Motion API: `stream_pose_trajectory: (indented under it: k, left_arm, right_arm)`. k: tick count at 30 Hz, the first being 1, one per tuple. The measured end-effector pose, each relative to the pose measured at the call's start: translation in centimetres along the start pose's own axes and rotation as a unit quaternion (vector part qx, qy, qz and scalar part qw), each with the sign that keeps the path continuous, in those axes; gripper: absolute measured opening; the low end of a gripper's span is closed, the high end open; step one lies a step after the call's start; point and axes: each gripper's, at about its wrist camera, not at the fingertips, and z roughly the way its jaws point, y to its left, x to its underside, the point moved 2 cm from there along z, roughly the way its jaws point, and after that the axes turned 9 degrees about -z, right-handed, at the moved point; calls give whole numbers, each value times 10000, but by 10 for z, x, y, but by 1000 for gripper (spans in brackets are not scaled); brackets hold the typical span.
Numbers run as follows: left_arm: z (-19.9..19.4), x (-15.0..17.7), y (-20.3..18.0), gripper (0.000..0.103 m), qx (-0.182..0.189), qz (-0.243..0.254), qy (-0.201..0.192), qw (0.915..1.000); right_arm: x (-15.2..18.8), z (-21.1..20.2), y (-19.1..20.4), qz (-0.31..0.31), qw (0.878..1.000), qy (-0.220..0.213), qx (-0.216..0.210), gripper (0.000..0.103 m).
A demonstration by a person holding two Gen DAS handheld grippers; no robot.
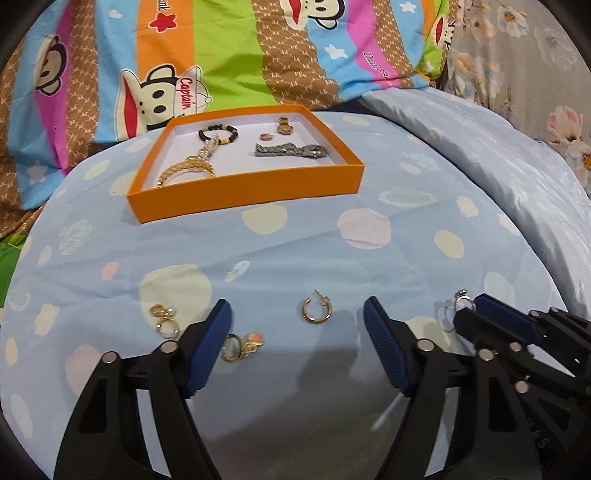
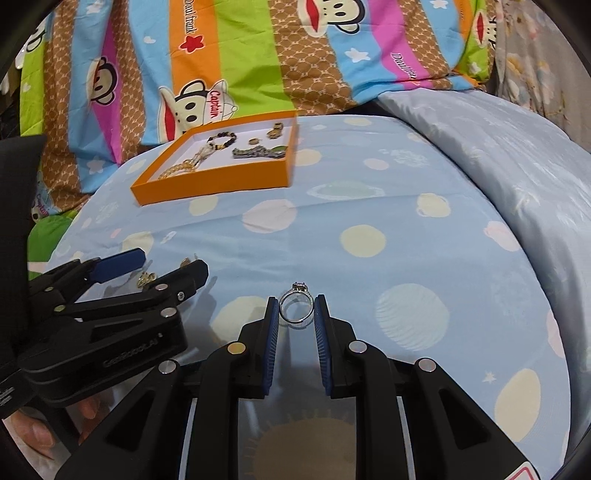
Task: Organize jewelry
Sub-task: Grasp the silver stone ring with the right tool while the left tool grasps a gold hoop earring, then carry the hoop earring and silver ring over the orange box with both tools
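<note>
Silver ring (image 2: 294, 303) pinched upright between narrow right gripper (image 2: 295, 314) jaws; thin band easily slipped during carry to orange box (image 2: 218, 182). Left gripper (image 1: 297, 321) jaws wide, empty; gold hoop earring (image 1: 316, 311) on bed between them, may be nudged away.

The striped cartoon blanket (image 1: 221, 55) behind the bed carries most of the writing. "Captain" stands in red letters on the cap of a cartoon monkey (image 1: 162, 99), readable from both wrist cameras. On an orange stripe, above a red star, sits a word that looks like "Paul frank" (image 2: 190, 24), partly blurred. A pink stripe bears the same sort of lettering, too smeared to read. The left gripper (image 2: 151, 264) has raised lettering on its black arm, roughly "GenRobot.AI".
</note>
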Motion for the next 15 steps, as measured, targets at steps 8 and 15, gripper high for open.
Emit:
stream_pose_trajectory:
  k: [8,15]
  left_arm:
    - [4,1,-1,42,21,11,55,10000]
    - [1,1,0,16,174,-6,21,9998]
  right_arm:
    - [-1,0,-7,97,9999,-38,-61,18]
    - [-1,-2,-5,93,9999,-77,-112,18]
